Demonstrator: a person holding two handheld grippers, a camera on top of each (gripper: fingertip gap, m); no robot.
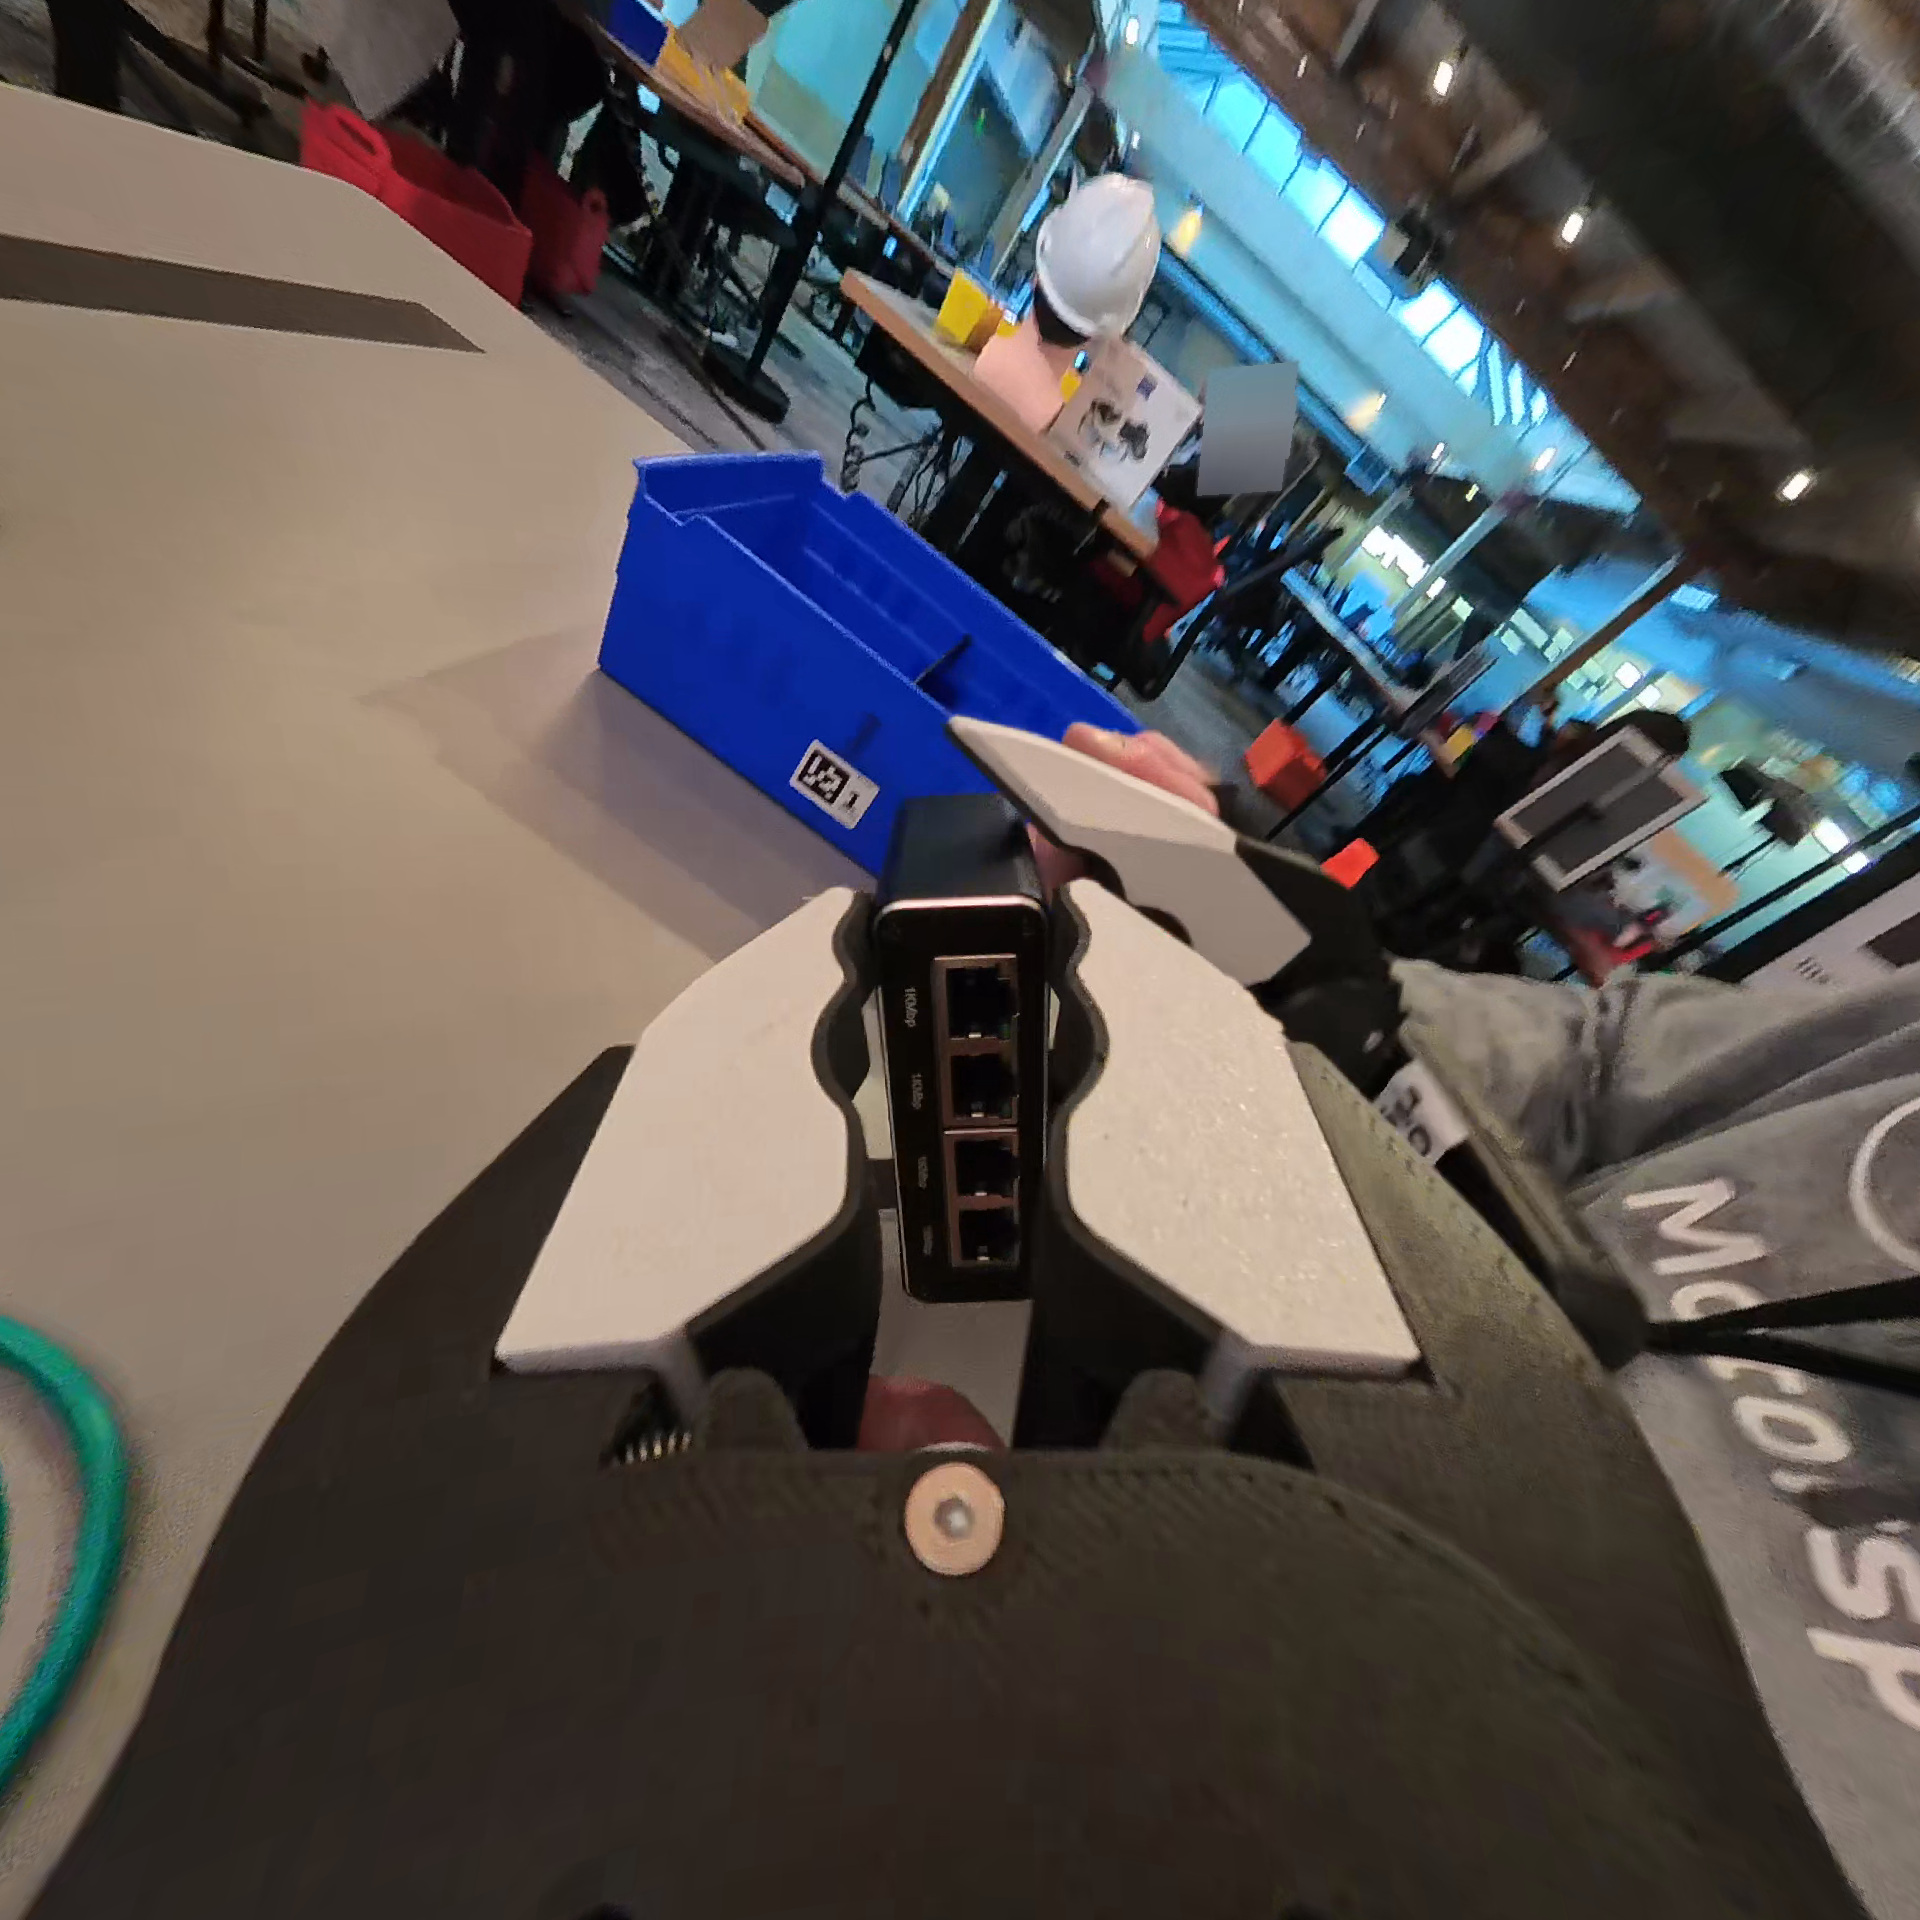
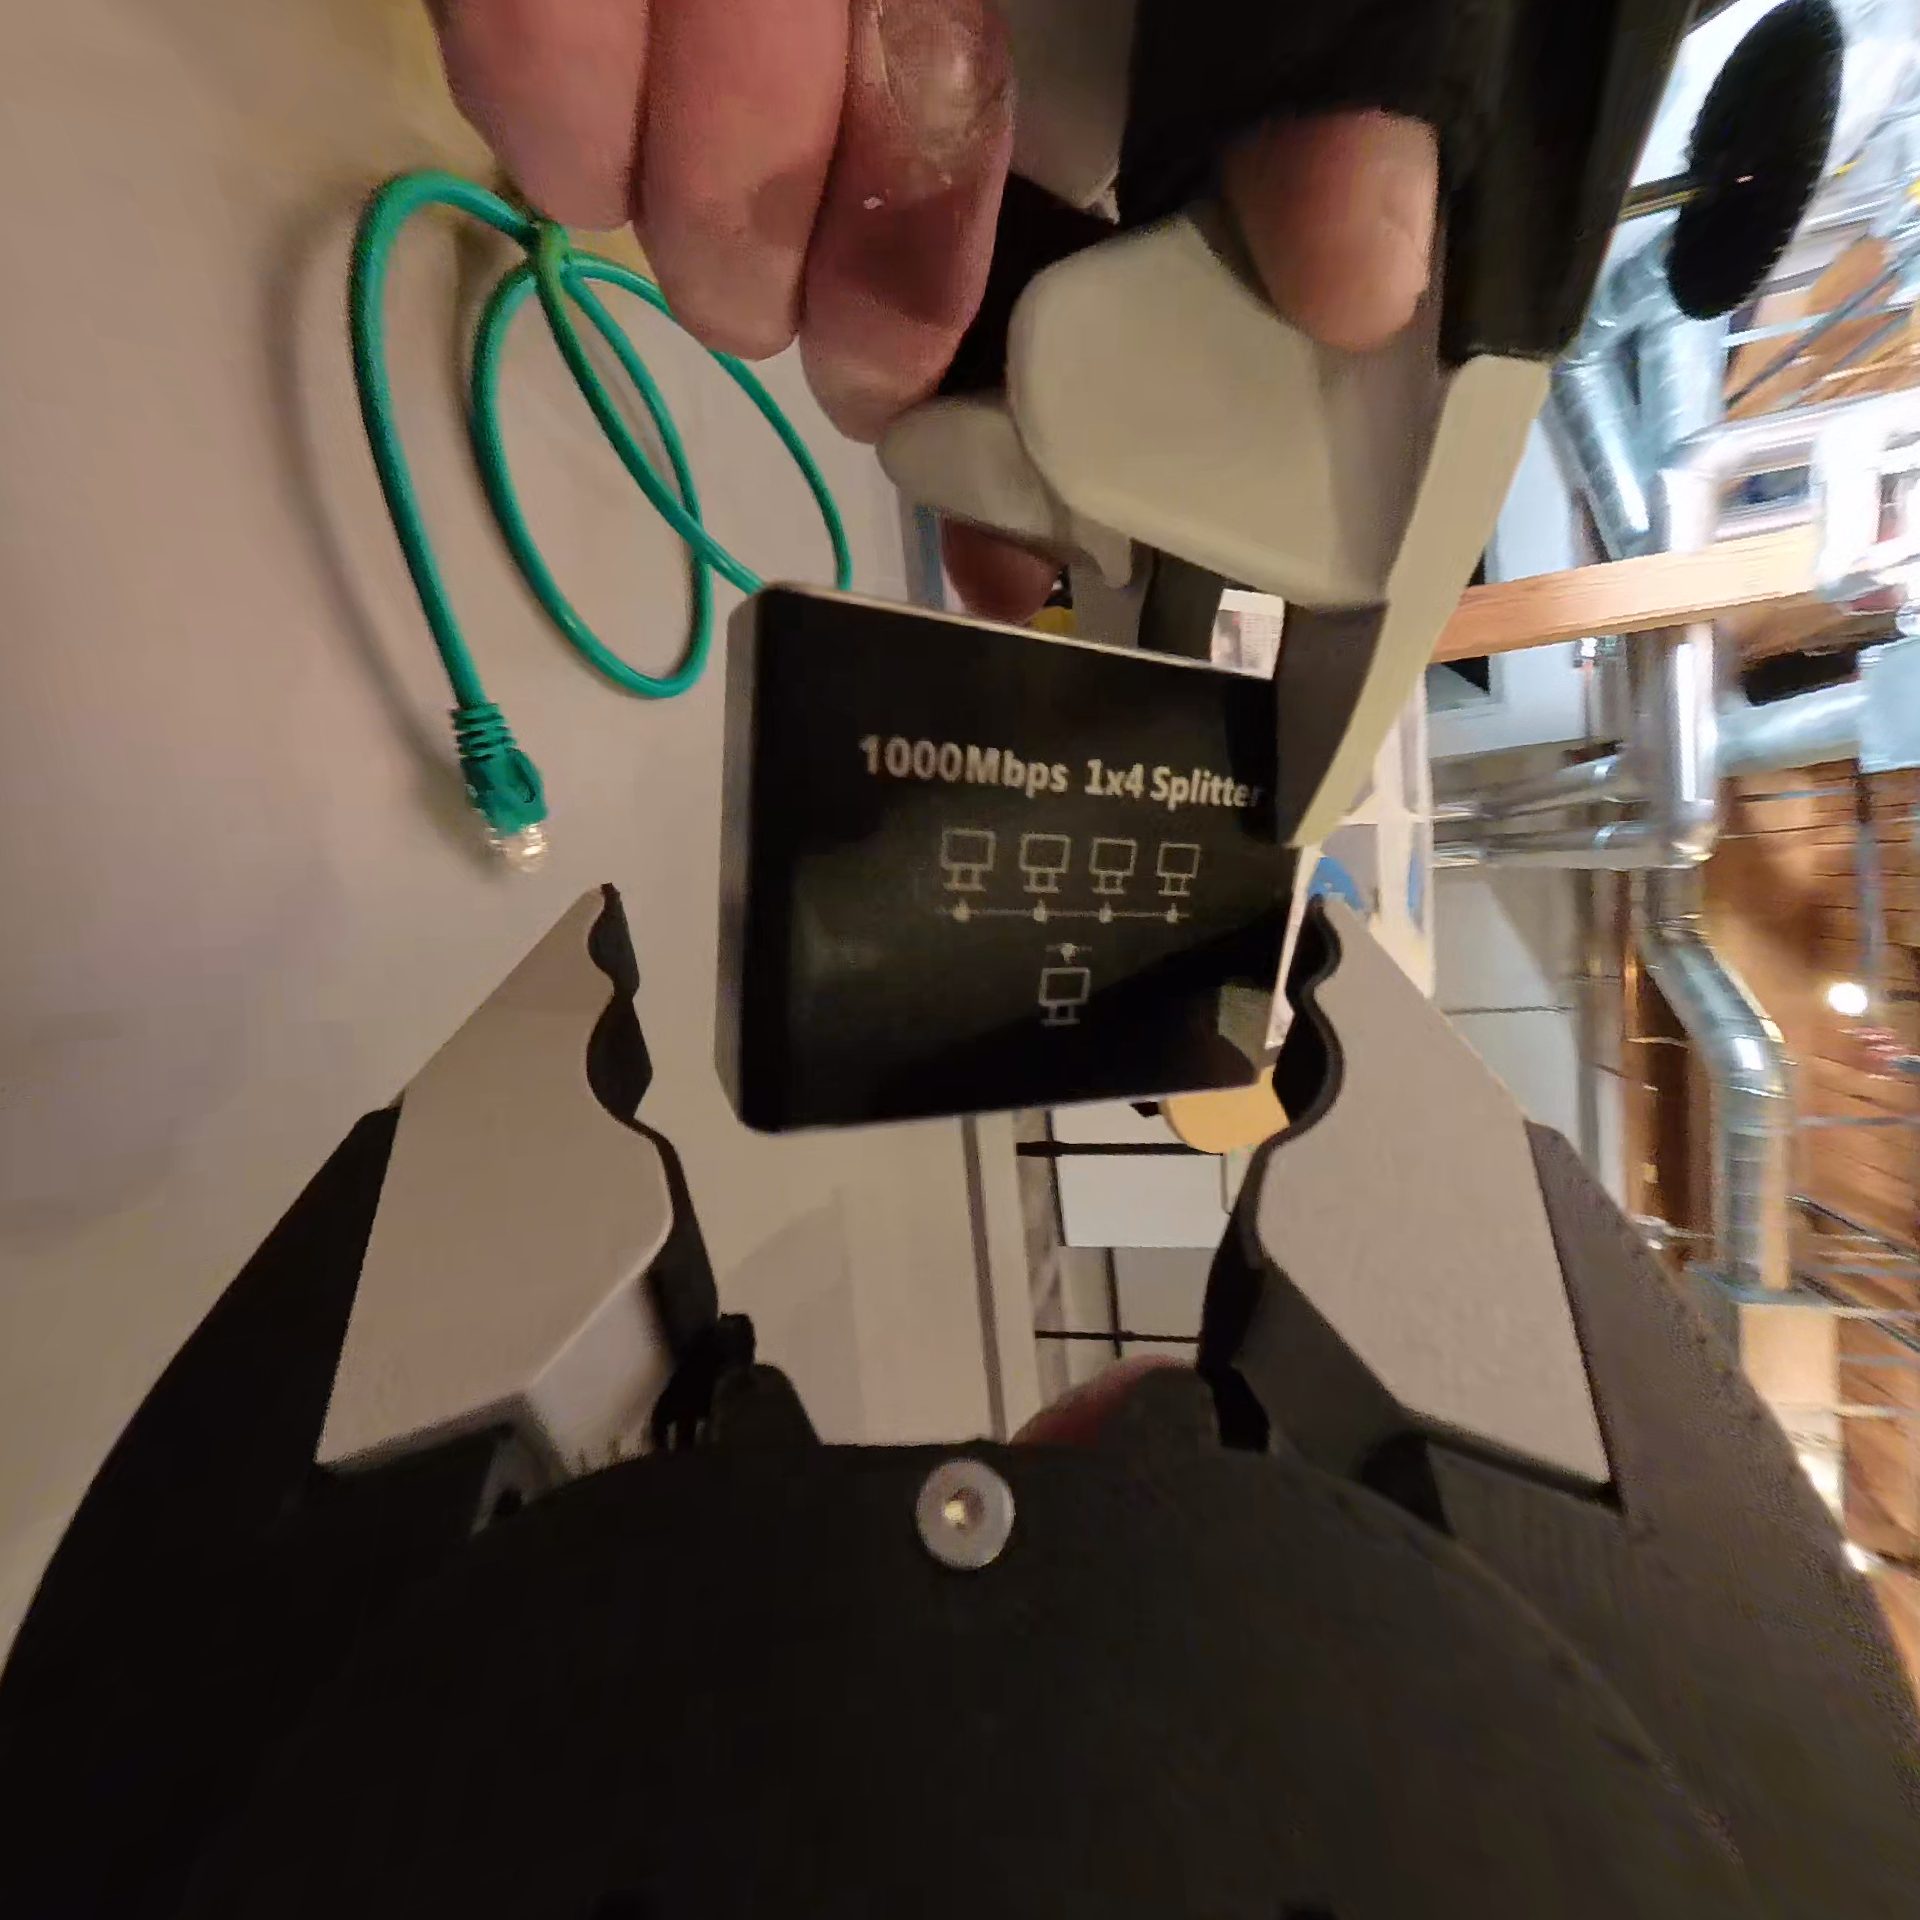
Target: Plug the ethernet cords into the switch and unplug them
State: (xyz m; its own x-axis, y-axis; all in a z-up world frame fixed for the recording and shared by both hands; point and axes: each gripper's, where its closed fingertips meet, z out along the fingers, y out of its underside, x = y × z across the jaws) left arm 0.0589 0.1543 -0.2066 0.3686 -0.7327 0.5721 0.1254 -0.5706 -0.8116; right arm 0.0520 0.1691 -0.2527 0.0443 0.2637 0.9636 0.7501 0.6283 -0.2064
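Note:
A small black switch (image 1: pixel 961 1101) with four empty ports facing the camera is clamped edge-up between the fingers of my left gripper (image 1: pixel 961 904), above the table. In the right wrist view the switch (image 2: pixel 997 862) shows its printed flat face, held from the far side by the left gripper (image 2: pixel 1195 468) and a hand. My right gripper (image 2: pixel 964 909) is open, with its fingertips on either side of the switch's near end and a gap on the left. It shows in the left wrist view (image 1: pixel 1132 831) just behind the switch. A green ethernet cord (image 2: pixel 582 436) lies coiled on the table with its plug (image 2: pixel 504 790) free.
A blue plastic bin (image 1: pixel 831 644) stands on the white table (image 1: pixel 312 623) beyond the switch. Part of the green cord (image 1: pixel 73 1507) lies at the left edge. A grey sleeve (image 1: pixel 1662 1091) is at the right. Other workbenches and red bins stand farther back.

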